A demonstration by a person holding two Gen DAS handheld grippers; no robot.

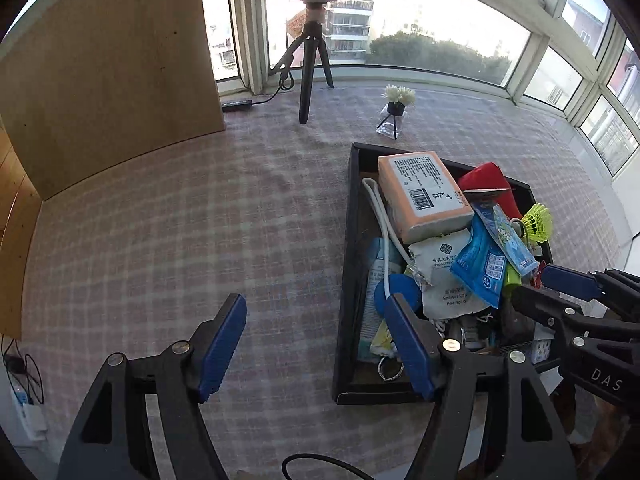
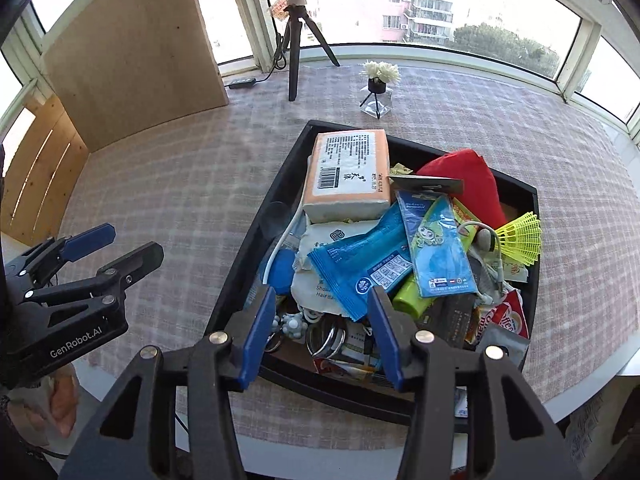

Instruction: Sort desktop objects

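Both claws are hanging apart and empty; the right claw (image 2: 322, 330) should be descending squarely onto the blue packet (image 2: 360, 264) just ahead, the left claw (image 1: 316, 344) idling beside the tray (image 1: 345, 280).

Black tray (image 2: 256, 216), orange tissue pack (image 2: 348, 168), yellow shuttlecock (image 2: 520, 240), pink checked tablecloth (image 1: 200, 220)

Tripod (image 1: 310, 60), flower vase (image 1: 394, 114), wooden board (image 1: 112, 80).

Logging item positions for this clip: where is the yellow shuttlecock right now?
The yellow shuttlecock sits at the black tray's right edge in both views, beside the red pouch.
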